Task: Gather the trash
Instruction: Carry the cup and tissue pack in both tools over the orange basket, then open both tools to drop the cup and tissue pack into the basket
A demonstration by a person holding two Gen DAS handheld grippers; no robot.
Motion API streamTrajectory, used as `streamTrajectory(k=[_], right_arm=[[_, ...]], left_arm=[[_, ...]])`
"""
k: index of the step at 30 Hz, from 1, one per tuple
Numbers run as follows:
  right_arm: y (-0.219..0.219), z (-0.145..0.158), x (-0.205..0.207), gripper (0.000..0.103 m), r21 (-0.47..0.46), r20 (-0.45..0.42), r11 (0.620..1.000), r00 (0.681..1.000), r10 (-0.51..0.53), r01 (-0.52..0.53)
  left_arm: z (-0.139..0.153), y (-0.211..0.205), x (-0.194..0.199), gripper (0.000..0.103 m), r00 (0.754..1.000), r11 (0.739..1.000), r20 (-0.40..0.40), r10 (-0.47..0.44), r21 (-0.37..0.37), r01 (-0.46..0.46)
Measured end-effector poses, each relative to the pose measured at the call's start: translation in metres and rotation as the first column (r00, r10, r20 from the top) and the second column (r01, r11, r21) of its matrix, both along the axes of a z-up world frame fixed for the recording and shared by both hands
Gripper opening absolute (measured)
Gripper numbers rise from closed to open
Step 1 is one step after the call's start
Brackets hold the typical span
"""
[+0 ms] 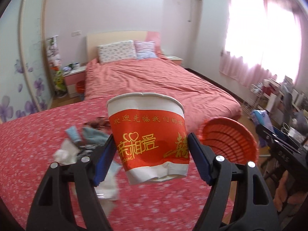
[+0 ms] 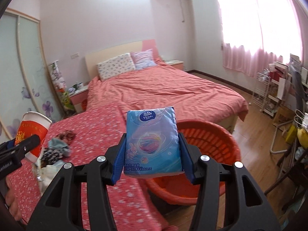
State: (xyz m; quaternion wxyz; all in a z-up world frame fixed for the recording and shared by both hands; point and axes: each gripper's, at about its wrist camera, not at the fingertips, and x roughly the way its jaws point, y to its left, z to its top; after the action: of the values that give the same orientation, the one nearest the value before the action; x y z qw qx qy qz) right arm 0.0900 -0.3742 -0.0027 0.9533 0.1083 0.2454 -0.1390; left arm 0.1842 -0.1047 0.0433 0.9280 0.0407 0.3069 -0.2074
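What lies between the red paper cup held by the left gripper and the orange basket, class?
In the left wrist view, only the gripper's right finger lies between the red paper cup and the orange basket; the flowered red cloth shows behind.

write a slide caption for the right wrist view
Right tool grips a blue plastic tissue pack above a round orange plastic basket.

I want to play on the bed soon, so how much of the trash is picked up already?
Nothing looks binned yet: the visible part of the orange basket shows nothing inside. In hand: the left tongs hold a crumpled paper cup, and the right tongs hold a blue tissue pack. Still left on the red flowered cloth: crumpled tissue, a small tube and other scraps.
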Motion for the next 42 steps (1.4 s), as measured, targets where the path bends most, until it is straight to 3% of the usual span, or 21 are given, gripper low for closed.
streamTrajectory(k=[15, 24, 30, 31, 34, 42], right_arm=[[-0.072, -0.023, 0.011, 0.051, 0.103, -0.016, 0.991, 0.996, -0.083, 0.084], [-0.104, -0.033, 0.018, 0.052, 0.16, -0.027, 0.979, 0.992, -0.123, 0.125], [-0.116, -0.042, 0.02, 0.054, 0.217, -0.051, 0.969, 0.993, -0.109, 0.117], [-0.118, -0.042, 0.018, 0.059, 0.223, -0.052, 0.967, 0.992, -0.112, 0.121], [-0.119, -0.04, 0.013, 0.068, 0.218, -0.048, 0.967, 0.991, -0.124, 0.132], [-0.113, -0.028, 0.006, 0.071, 0.179, -0.047, 0.973, 0.989, -0.139, 0.145]], left_arm=[[-0.047, -0.129, 0.016, 0.073, 0.976, 0.98, -0.087, -0.201, -0.012, 0.201], [-0.086, -0.18, 0.04, 0.073, 0.957, 0.967, -0.152, -0.247, 0.023, 0.253], [-0.105, -0.195, 0.05, 0.074, 0.95, 0.964, -0.19, -0.246, 0.052, 0.26], [-0.108, -0.195, 0.052, 0.078, 0.949, 0.964, -0.198, -0.244, 0.054, 0.259], [-0.112, -0.194, 0.054, 0.084, 0.954, 0.969, -0.203, -0.22, 0.064, 0.237], [-0.105, -0.164, 0.055, 0.084, 0.966, 0.979, -0.197, -0.167, 0.08, 0.186]])
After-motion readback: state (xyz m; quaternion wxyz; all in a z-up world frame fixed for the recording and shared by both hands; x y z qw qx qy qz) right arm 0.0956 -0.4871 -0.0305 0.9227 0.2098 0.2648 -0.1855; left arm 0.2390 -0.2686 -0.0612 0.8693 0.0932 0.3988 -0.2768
